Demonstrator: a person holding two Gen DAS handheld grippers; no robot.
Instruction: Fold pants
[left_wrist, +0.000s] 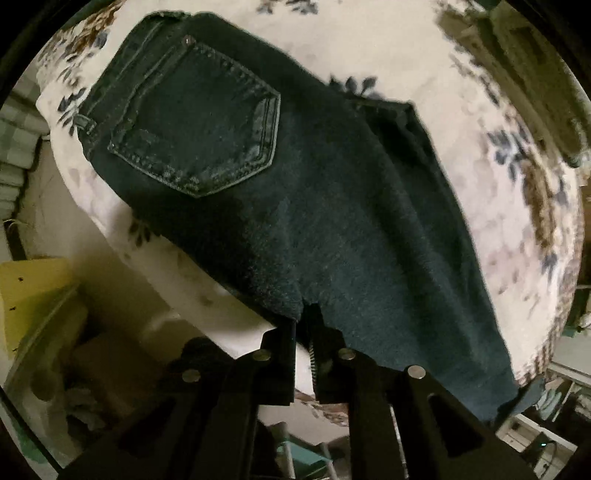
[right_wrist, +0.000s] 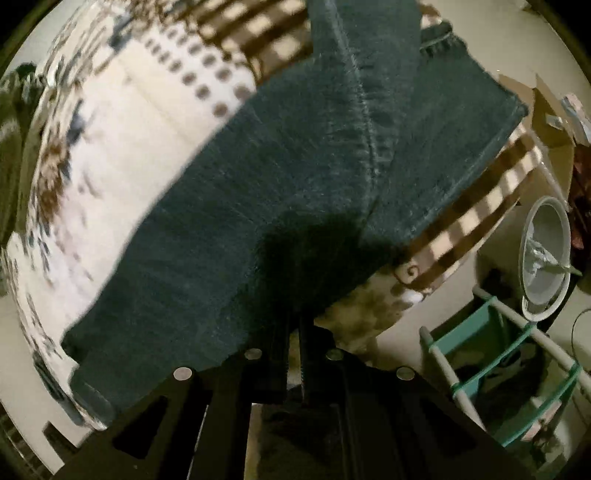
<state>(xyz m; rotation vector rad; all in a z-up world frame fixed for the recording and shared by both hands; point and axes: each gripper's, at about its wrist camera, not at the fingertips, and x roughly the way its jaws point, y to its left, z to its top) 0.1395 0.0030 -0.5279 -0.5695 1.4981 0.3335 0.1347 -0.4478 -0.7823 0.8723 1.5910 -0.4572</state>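
Note:
Dark blue denim pants (left_wrist: 314, 192) lie on a floral bedspread (left_wrist: 424, 66), back pocket (left_wrist: 199, 122) up near the waistband at the upper left. My left gripper (left_wrist: 306, 317) is shut on the near edge of the pants at the bed's edge. In the right wrist view the pant legs (right_wrist: 277, 177) stretch away across the bed, one leg folded over the other. My right gripper (right_wrist: 295, 321) is shut on the near edge of the leg fabric, its fingertips hidden under the denim.
The bed edge drops off just below both grippers. A yellow box (left_wrist: 33, 295) and clutter sit on the floor at the left. A green and white rack (right_wrist: 509, 369) and a round fan (right_wrist: 546, 254) stand at the right. A checkered blanket (right_wrist: 480, 199) lies under the legs.

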